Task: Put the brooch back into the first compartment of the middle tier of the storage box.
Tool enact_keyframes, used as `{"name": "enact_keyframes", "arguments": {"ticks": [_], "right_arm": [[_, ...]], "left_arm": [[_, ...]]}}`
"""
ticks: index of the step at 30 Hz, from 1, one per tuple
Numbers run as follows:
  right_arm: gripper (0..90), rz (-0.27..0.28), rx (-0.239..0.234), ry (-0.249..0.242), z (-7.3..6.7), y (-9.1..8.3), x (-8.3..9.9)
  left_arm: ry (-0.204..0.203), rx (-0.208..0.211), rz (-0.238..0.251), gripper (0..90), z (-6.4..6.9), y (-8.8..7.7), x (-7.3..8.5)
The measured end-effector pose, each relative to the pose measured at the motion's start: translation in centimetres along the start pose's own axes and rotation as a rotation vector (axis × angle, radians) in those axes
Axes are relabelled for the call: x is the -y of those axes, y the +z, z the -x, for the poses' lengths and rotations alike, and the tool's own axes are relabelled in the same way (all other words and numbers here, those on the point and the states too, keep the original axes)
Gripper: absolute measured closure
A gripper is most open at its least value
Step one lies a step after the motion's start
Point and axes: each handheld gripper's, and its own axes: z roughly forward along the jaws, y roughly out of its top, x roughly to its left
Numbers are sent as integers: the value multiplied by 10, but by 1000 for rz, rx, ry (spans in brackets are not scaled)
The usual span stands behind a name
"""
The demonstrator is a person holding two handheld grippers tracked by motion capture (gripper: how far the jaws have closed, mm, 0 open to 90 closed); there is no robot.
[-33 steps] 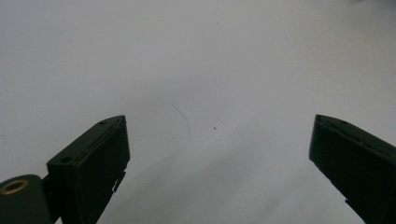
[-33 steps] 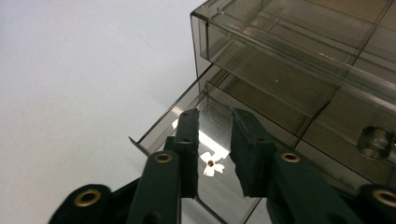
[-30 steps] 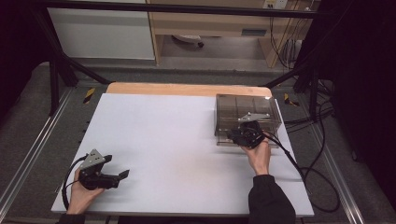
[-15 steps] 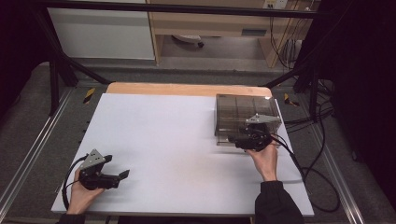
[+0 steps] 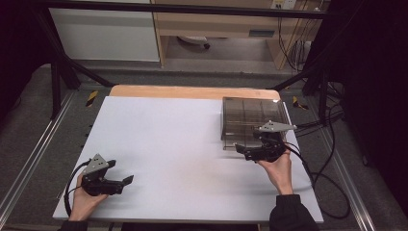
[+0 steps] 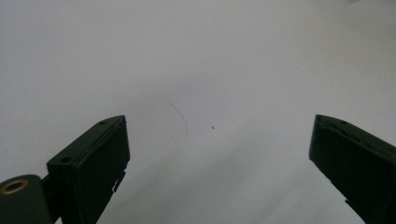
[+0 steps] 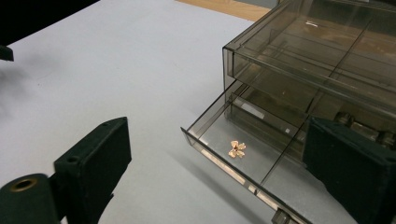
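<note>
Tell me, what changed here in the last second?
The right gripper pulled back from the box toward the person, drawing its bottom drawer out; its jaws have just been opening, nothing between them. The left gripper and the box stayed put.

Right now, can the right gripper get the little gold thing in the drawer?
Probably yes. The drawer is pulled out and open on top, the gold thing lies bare inside, and the right gripper has open jaws close by.

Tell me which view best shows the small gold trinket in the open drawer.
The right gripper view: the gold trinket lies plainly on the floor of the pulled-out drawer. In the high view it is too small to make out; the left gripper view faces bare table.
</note>
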Motion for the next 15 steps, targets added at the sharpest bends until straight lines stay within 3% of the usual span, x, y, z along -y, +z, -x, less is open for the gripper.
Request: {"name": "enact_keyframes", "arguments": {"ticks": [15], "right_arm": [[17, 16, -20, 13, -3, -11, 25]], "left_arm": [[-2, 1, 2, 49, 0, 0, 0]]}}
